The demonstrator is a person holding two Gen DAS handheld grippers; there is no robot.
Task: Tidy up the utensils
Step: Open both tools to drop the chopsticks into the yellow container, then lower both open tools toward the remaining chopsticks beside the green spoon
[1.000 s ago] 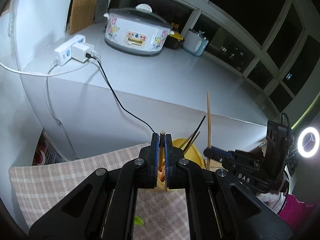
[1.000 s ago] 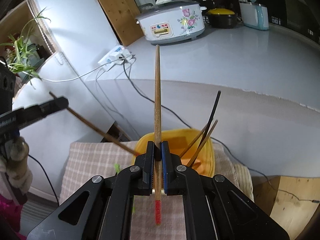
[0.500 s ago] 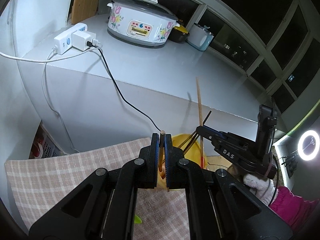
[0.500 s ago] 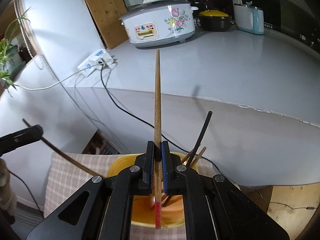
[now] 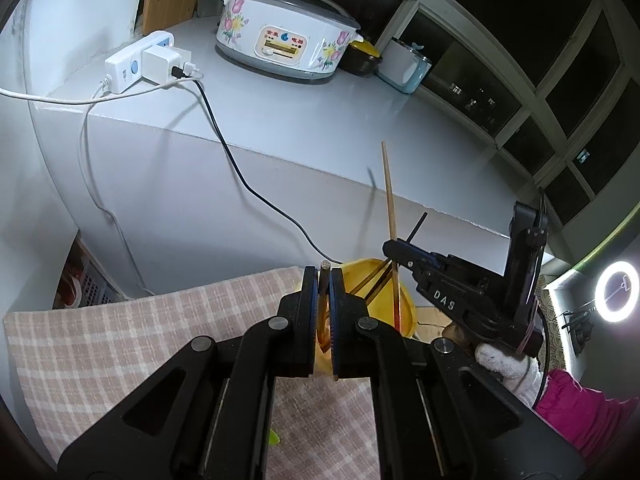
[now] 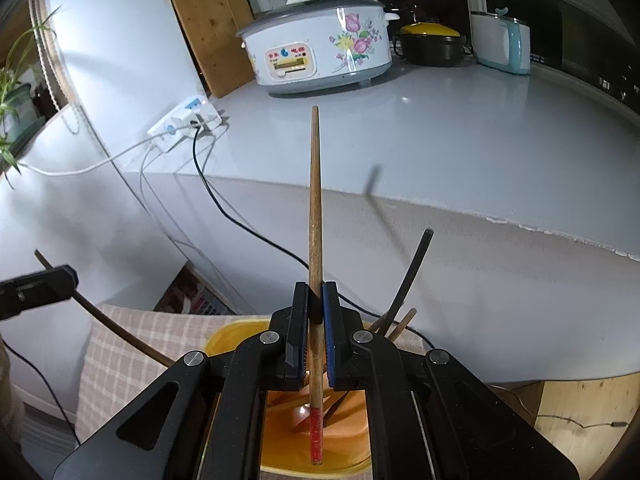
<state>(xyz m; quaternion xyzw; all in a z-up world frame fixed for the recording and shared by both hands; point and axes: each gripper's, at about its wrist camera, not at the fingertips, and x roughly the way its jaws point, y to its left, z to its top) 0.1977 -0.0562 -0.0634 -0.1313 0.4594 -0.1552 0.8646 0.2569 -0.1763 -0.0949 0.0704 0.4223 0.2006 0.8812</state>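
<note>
My right gripper (image 6: pixel 315 306) is shut on a brown wooden chopstick with a red end (image 6: pixel 314 216), held upright, its red end hanging inside a yellow holder (image 6: pixel 224 340). The holder has several chopsticks leaning in it, one black (image 6: pixel 412 276). My left gripper (image 5: pixel 324 278) is shut on a dark brown chopstick (image 5: pixel 324 270), seen end-on, beside the holder (image 5: pixel 406 300). In the left wrist view the right gripper (image 5: pixel 394 250) holds its chopstick (image 5: pixel 388 188) over the holder. In the right wrist view the left gripper (image 6: pixel 60 280) shows at the left edge with its chopstick (image 6: pixel 116 324) slanting toward the holder.
A checked cloth (image 5: pixel 120 328) covers the table under the holder. Behind stands a grey counter (image 5: pixel 280 112) with a flowered cooker (image 5: pixel 280 36), a power strip (image 5: pixel 140 64) with trailing cables, a black pot (image 6: pixel 432 46) and a blue-white appliance (image 6: pixel 500 42). A ring light (image 5: pixel 616 298) glows at right.
My right gripper has moved forward and down, bringing the red end of its chopstick into the holder. My left gripper has kept its chopstick and shifted slightly nearer the holder.
</note>
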